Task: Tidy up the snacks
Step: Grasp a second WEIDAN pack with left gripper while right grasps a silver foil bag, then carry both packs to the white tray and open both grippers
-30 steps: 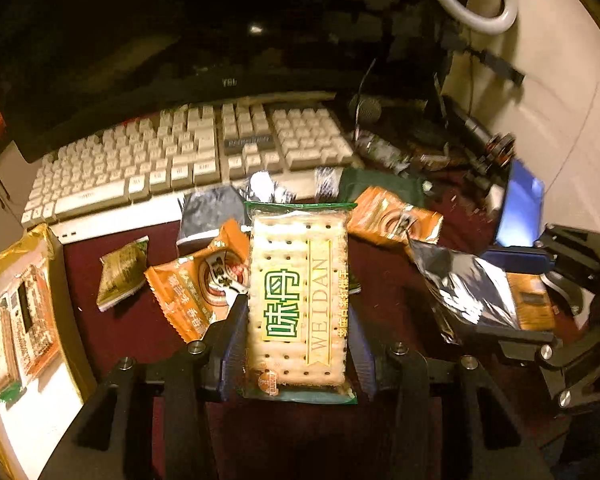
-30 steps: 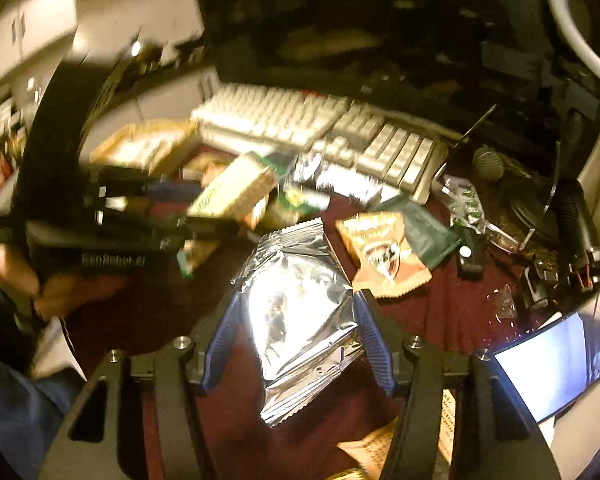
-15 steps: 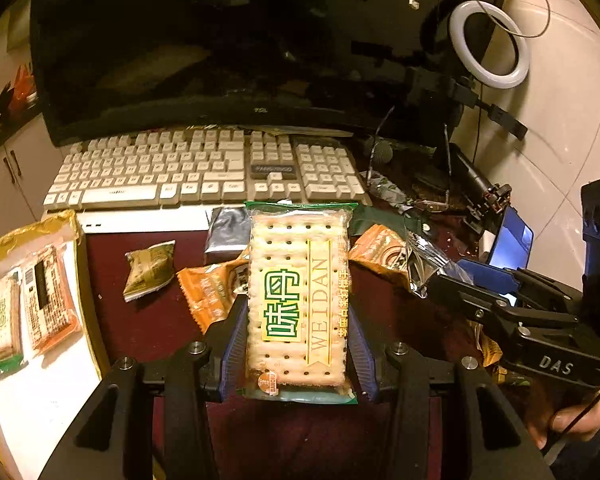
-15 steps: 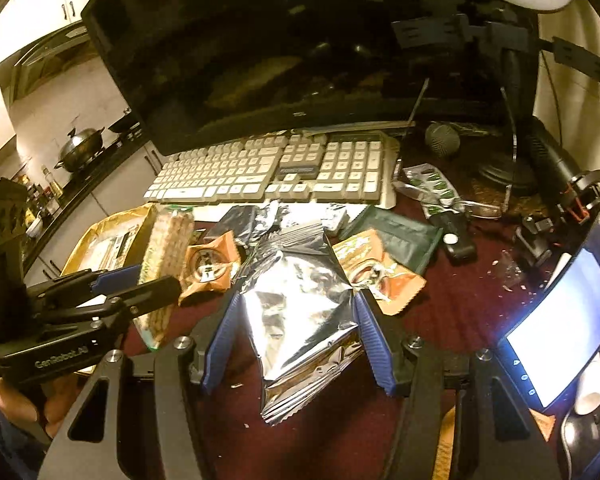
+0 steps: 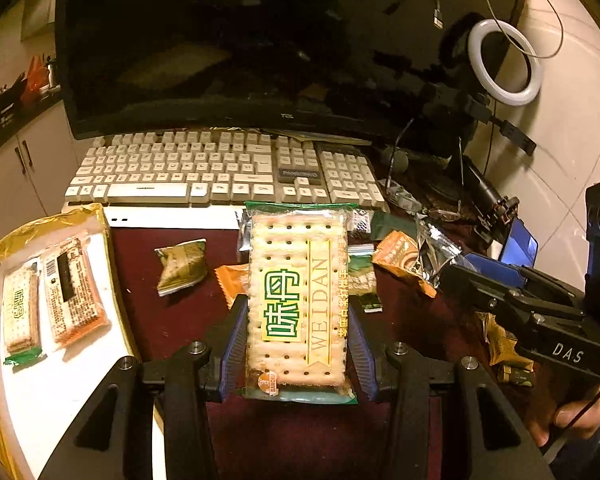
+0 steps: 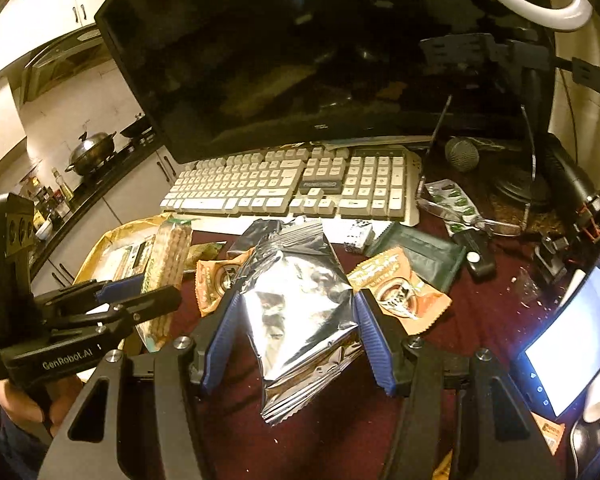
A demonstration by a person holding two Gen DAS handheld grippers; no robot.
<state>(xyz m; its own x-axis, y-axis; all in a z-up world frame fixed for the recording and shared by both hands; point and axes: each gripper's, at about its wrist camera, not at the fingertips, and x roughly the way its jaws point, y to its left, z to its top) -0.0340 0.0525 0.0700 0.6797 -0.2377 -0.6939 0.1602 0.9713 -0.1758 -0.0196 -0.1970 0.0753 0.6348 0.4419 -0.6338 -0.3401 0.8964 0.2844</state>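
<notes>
My left gripper (image 5: pixel 297 322) is shut on a WEIDAN cracker pack (image 5: pixel 297 296) and holds it above the dark red table. It shows edge-on in the right wrist view (image 6: pixel 165 276). My right gripper (image 6: pixel 295 320) is shut on a silver foil snack bag (image 6: pixel 295 304), lifted off the table; the bag also shows in the left wrist view (image 5: pixel 436 250). A gold-rimmed white tray (image 5: pixel 59 392) at the left holds two cracker packs (image 5: pixel 71 286). Orange packets (image 6: pixel 400 294), a green packet (image 5: pixel 179 266) and a dark green pouch (image 6: pixel 420 256) lie loose.
A white keyboard (image 5: pixel 223 172) and a dark monitor (image 5: pixel 259 48) stand at the back. A ring light (image 5: pixel 504 62), microphone (image 6: pixel 462 154), glasses (image 6: pixel 476 216) and lit phone (image 6: pixel 572 352) crowd the right side.
Both grippers have risen and pulled back with their packs held. The cracker pack and the foil bag now sit higher above the table, and more of the tray shows.
</notes>
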